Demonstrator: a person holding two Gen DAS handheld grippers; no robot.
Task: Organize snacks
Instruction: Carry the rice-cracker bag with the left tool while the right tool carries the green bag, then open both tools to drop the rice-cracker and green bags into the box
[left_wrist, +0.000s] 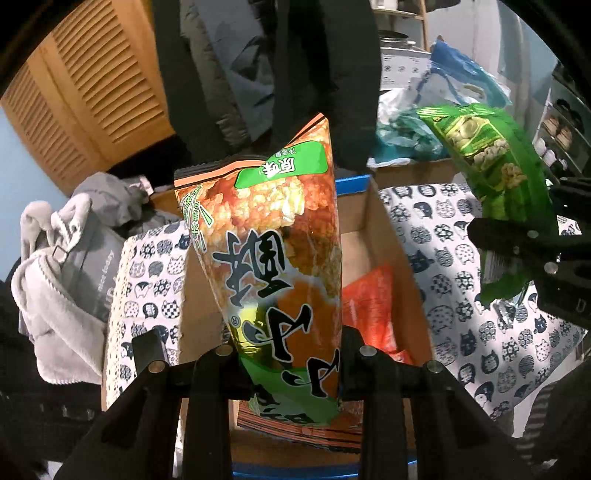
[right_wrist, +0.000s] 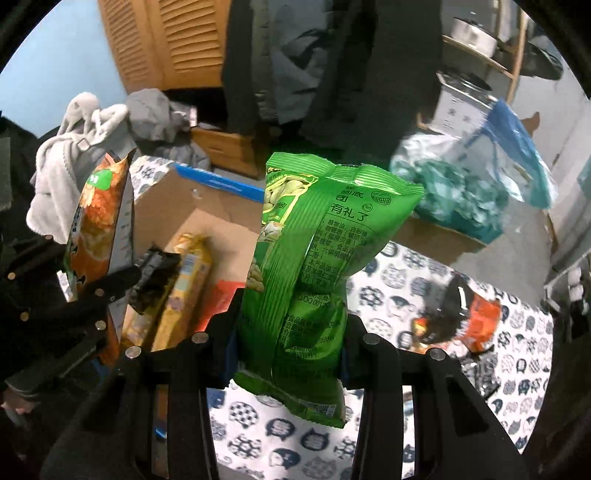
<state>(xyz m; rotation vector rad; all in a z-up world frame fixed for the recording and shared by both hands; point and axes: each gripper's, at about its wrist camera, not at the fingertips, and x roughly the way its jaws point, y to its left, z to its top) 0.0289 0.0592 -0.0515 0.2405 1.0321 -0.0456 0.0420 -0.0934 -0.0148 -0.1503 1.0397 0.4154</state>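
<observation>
My left gripper (left_wrist: 291, 354) is shut on an orange and green snack bag (left_wrist: 273, 236), held upright over an open cardboard box (left_wrist: 380, 225). The same bag (right_wrist: 98, 218) and the left gripper (right_wrist: 103, 291) show at the left of the right wrist view. My right gripper (right_wrist: 290, 336) is shut on a green snack bag (right_wrist: 314, 240), held above the cat-print cloth (right_wrist: 388, 295) just right of the box (right_wrist: 207, 221). In the left wrist view that green bag (left_wrist: 491, 166) hangs at the right in the right gripper (left_wrist: 517, 254). Inside the box lie a red packet (left_wrist: 369, 306), a yellow packet (right_wrist: 184, 288) and a dark packet (right_wrist: 155, 273).
A black and orange snack packet (right_wrist: 461, 317) lies on the cloth at the right. Grey clothes (left_wrist: 62, 266) are piled left of the box. Blue and teal plastic bags (right_wrist: 480, 184) sit on another carton behind. Dark coats (right_wrist: 332, 66) hang beyond, beside a louvred wooden door (left_wrist: 85, 92).
</observation>
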